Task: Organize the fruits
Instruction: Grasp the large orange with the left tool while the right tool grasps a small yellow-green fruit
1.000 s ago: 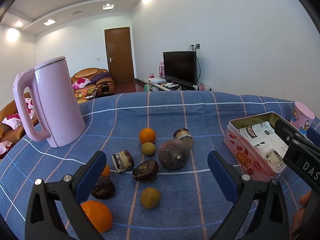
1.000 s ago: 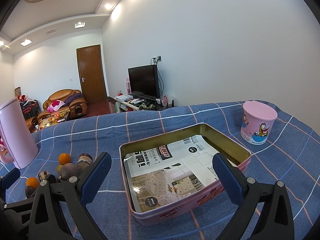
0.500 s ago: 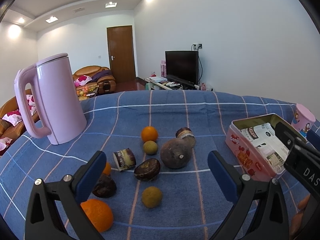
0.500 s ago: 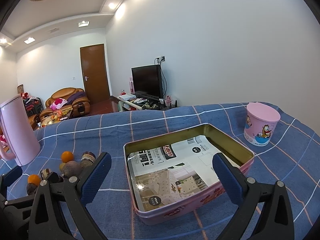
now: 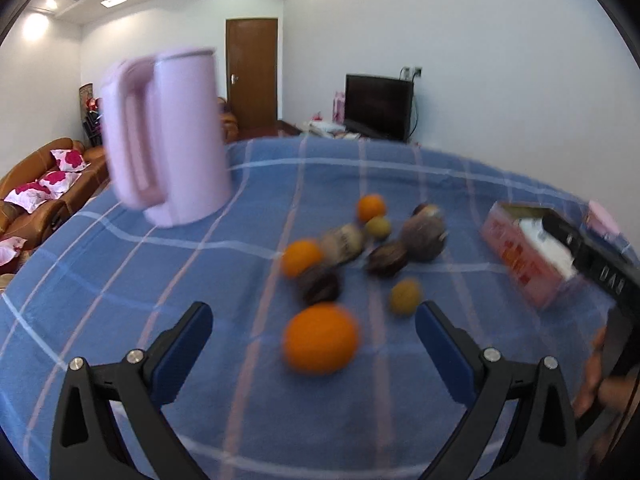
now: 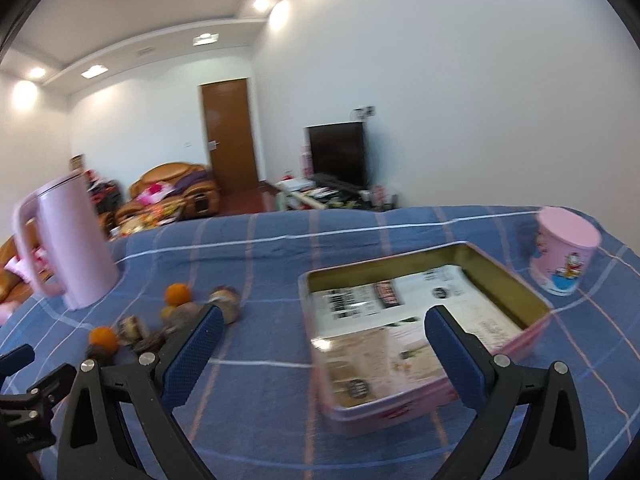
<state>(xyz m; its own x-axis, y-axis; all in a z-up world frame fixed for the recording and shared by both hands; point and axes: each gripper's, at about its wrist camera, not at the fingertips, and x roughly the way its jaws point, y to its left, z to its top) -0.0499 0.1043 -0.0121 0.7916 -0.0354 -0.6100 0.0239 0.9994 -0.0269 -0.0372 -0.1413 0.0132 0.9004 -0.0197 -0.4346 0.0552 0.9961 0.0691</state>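
Your left claw (image 5: 314, 334) is spread wide and holds nothing; the large orange (image 5: 320, 338) lies on the counter (image 5: 120, 288) between its fingers, apart from both. Your right claw (image 6: 324, 338) is equally released, poised over the open pink tin (image 6: 420, 396). The remaining fruits (image 5: 384, 258) cluster beyond the orange.

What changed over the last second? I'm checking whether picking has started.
The left tool swung left, now lined up with the nearest orange; the right tool drifted slightly. Both stay open and empty. The fruits and tin haven't moved.
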